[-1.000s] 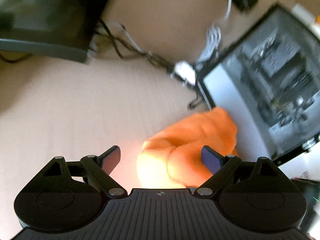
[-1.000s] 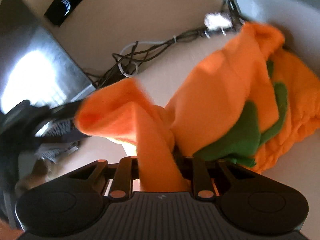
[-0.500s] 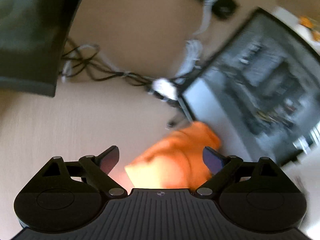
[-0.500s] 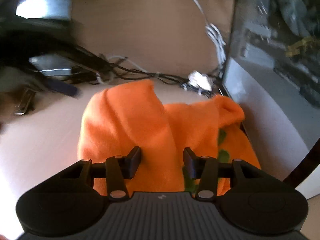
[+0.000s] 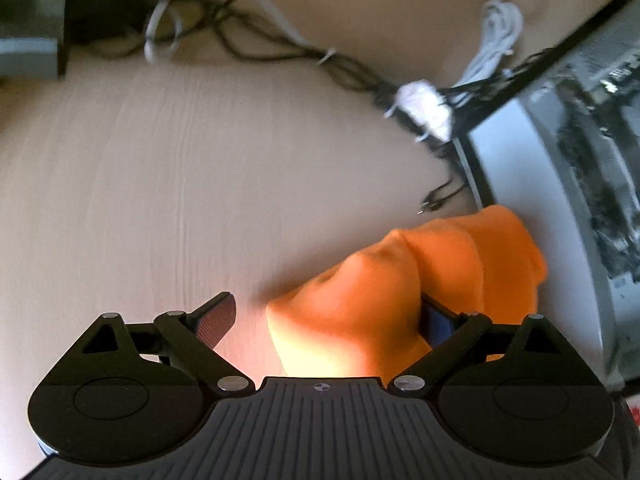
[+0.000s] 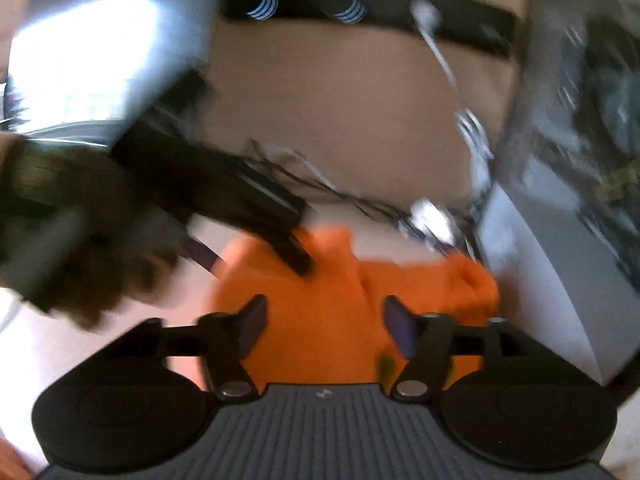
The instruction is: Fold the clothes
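the orange garment (image 5: pixel 400 280) lies bunched on the pale wooden table (image 5: pixel 160 184), close against the white side of an open computer case (image 5: pixel 560 184). it looks like soft fleece, thick and matte, with rounded folds and no sharp crease. in the left wrist view it makes 1 heap with about 3 soft ridges going up toward the case, and the near part glows pale yellow where strong light falls on it. in the right wrist view the same garment (image 6: pixel 320 312) is wider and flatter, with a raised fold in the middle and a small green patch (image 6: pixel 386 364) at the near edge; this view is blurred, so finer details cannot be told.

the left gripper (image 5: pixel 328 320) is spread wide. its right finger (image 5: pixel 436 324) is partly covered by the cloth and seems to touch it, the left finger stands over bare table. it pinches nothing.

the right gripper (image 6: pixel 324 324) is also spread apart, with the garment seen between the 2 fingers, but not clamped.

a tangle of dark and white cables (image 5: pixel 240 24) lies at the far side of the table.
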Tool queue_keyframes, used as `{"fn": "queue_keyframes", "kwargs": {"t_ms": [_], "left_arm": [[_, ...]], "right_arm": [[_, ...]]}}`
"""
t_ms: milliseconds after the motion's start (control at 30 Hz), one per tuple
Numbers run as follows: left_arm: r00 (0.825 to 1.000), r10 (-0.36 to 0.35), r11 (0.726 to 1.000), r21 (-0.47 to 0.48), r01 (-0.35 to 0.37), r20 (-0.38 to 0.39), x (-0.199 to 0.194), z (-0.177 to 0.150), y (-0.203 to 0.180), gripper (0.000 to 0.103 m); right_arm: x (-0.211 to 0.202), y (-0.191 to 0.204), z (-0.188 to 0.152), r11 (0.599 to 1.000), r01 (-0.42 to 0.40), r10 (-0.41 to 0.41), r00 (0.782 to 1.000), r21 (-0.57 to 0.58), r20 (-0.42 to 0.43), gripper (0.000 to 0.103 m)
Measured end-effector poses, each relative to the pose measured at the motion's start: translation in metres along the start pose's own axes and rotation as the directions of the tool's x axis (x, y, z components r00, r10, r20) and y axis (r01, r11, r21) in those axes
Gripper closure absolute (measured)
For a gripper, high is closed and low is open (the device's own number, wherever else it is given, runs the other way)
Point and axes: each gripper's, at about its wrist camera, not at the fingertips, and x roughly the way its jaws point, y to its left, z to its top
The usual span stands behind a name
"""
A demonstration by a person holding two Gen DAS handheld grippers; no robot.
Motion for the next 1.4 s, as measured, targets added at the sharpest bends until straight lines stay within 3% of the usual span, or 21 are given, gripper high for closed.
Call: {"fn": "queue_keyframes", "kwargs": {"t_ms": [133, 267, 300, 333, 400, 500, 567, 600, 667, 733, 833, 867, 900, 1000, 1067, 1100, 1133, 1200, 1267, 1300, 1400], "left_arm": [[1.000, 0.002, 1.000, -0.026, -0.002, 0.000, -0.004, -0.002, 0.005, 0.005], [1.000, -0.001, 1.000, -0.026, 0.002, 0.024, -0.024, -0.006, 0.010, 0.006], [0.999, -0.007, 1.000, -0.030, 0.008, 0.032, -0.030, -0.007, 0.012, 0.006], [0.999, -0.012, 0.999, -0.033, 0.013, 0.042, -0.039, -0.008, 0.016, 0.006], [0.998, -0.005, 0.999, -0.043, 0.008, 0.068, -0.058, -0.011, 0.028, 0.006], [0.993, 0.025, 0.997, -0.073, -0.017, 0.114, -0.087, -0.014, 0.053, 0.006], [0.989, 0.035, 0.993, -0.117, -0.018, 0.142, -0.104, -0.017, 0.074, 0.006], [0.987, 0.040, 0.990, -0.141, -0.018, 0.155, -0.114, -0.018, 0.085, 0.006], [0.981, 0.039, 0.982, -0.188, -0.002, 0.191, -0.133, -0.020, 0.106, 0.006], [0.972, 0.020, 0.975, -0.218, 0.033, 0.236, -0.153, -0.019, 0.122, 0.006], [0.958, 0.000, 0.976, -0.208, 0.062, 0.287, -0.172, -0.013, 0.128, 0.006], [0.954, 0.002, 0.979, -0.194, 0.058, 0.298, -0.176, -0.011, 0.125, 0.006], [0.951, 0.004, 0.982, -0.180, 0.055, 0.309, -0.180, -0.010, 0.122, 0.006], [0.954, -0.021, 0.989, -0.132, 0.063, 0.300, -0.177, -0.004, 0.109, 0.006], [0.960, -0.034, 0.993, -0.098, 0.064, 0.276, -0.166, -0.003, 0.099, 0.005], [0.964, -0.040, 0.995, -0.078, 0.062, 0.262, -0.161, -0.003, 0.094, 0.005], [0.967, -0.046, 0.996, -0.060, 0.062, 0.250, -0.153, -0.002, 0.088, 0.005], [0.975, -0.066, 0.997, -0.024, 0.072, 0.211, -0.134, -0.001, 0.074, 0.005], [0.981, -0.087, 0.996, 0.008, 0.087, 0.176, -0.112, 0.001, 0.059, 0.005], [0.983, -0.093, 0.996, 0.025, 0.090, 0.156, -0.101, 0.001, 0.051, 0.005], [0.990, -0.101, 0.993, 0.071, 0.095, 0.099, -0.067, 0.001, 0.027, 0.005]], "right_arm": [[0.027, 0.030, -0.016, 0.991, -0.052, 0.036, 0.992, -0.127, -0.124, 0.021], [0.049, 0.061, -0.039, 0.952, 0.048, -0.087, 0.989, -0.302, -0.118, 0.020], [0.052, 0.063, -0.040, 0.952, 0.062, -0.101, 0.988, -0.299, -0.118, 0.020], [0.055, 0.064, -0.039, 0.958, 0.068, -0.106, 0.987, -0.277, -0.124, 0.022], [0.059, 0.063, -0.034, 0.974, 0.074, -0.106, 0.985, -0.216, -0.138, 0.040], [0.055, 0.063, -0.014, 0.995, 0.007, -0.021, 0.990, -0.103, -0.139, 0.058], [0.051, 0.075, 0.000, 0.994, -0.084, 0.074, 0.988, -0.070, -0.139, 0.062], [0.049, 0.080, 0.007, 0.989, -0.143, 0.138, 0.980, -0.022, -0.144, 0.063], [0.046, 0.084, 0.022, 0.948, -0.281, 0.303, 0.941, 0.150, -0.148, 0.064], [0.045, 0.077, 0.033, 0.852, -0.391, 0.450, 0.887, 0.348, -0.105, 0.064], [0.054, 0.045, 0.037, 0.609, -0.454, 0.594, 0.805, 0.651, 0.006, 0.064], [0.059, 0.032, 0.032, 0.519, -0.441, 0.610, 0.791, 0.732, 0.045, 0.064], [0.064, 0.019, 0.025, 0.429, -0.417, 0.612, 0.786, 0.801, 0.082, 0.064], [0.082, -0.032, -0.017, 0.076, -0.330, 0.552, 0.800, 0.941, 0.236, 0.064], [0.078, -0.051, -0.044, -0.060, -0.281, 0.461, 0.843, 0.958, 0.277, 0.064], [0.074, -0.058, -0.051, -0.062, -0.256, 0.422, 0.869, 0.965, 0.258, 0.064], [0.070, -0.065, -0.056, -0.030, -0.229, 0.387, 0.895, 0.973, 0.222, 0.063], [0.061, -0.072, -0.054, 0.138, -0.151, 0.308, 0.946, 0.979, 0.102, 0.058], [0.052, -0.070, -0.047, 0.329, -0.069, 0.219, 0.976, 0.942, -0.006, 0.052], [0.050, -0.070, -0.043, 0.410, -0.025, 0.178, 0.983, 0.912, -0.054, 0.046], [0.041, -0.065, -0.033, 0.633, 0.101, 0.049, 0.984, 0.767, -0.170, 0.046]]}}
